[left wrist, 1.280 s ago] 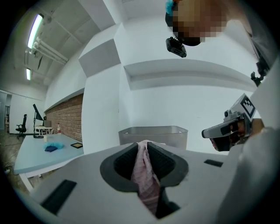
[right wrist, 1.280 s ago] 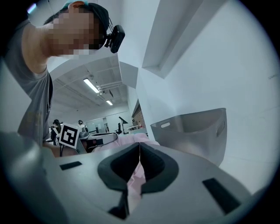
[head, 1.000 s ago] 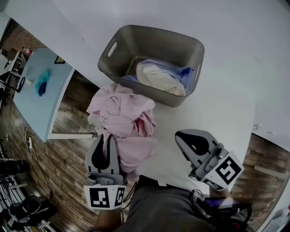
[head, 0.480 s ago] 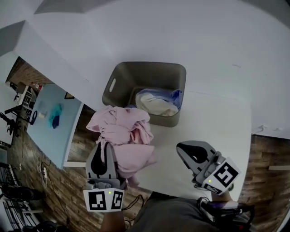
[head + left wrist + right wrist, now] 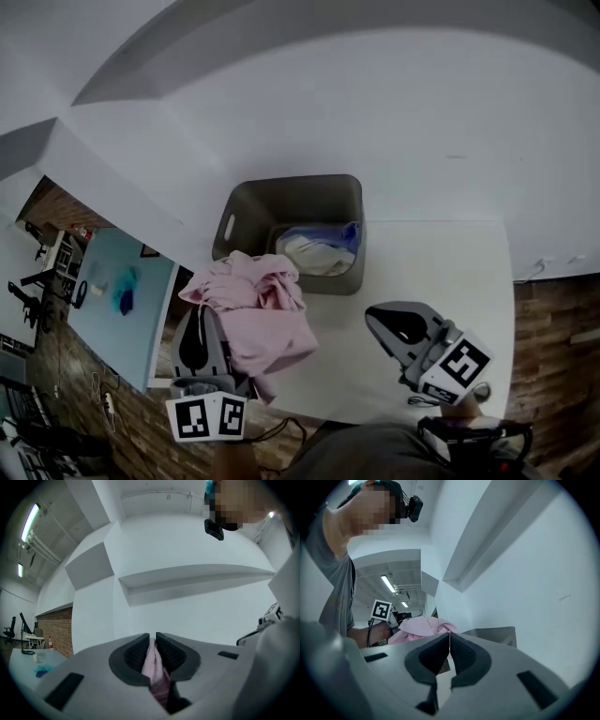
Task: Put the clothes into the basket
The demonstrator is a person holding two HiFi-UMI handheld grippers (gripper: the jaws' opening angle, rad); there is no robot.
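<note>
A bunched pink garment [image 5: 264, 309] hangs at the table's left edge, just in front of the grey basket [image 5: 246, 202]. My left gripper [image 5: 199, 314] is shut on a fold of it; the left gripper view shows pink cloth [image 5: 155, 670] pinched between the pads, and the jaws have just been closing tighter on it. White and blue clothes [image 5: 314, 249] lie in the basket. My right gripper [image 5: 377, 321] hovers over the table on the right, shut with nothing in it [image 5: 449, 637]. From the right gripper view, the pink garment [image 5: 423, 625] sits left of the basket [image 5: 499, 632].
The white table [image 5: 450, 281] runs right from the basket, against a white wall. Past the table's left edge is wood floor and a light blue table [image 5: 117, 314] with small items on it.
My left gripper has risen with the pink garment, which now hangs bunched off the table. The head view has tilted up, so the basket sits lower in it. My right gripper shifted slightly.
</note>
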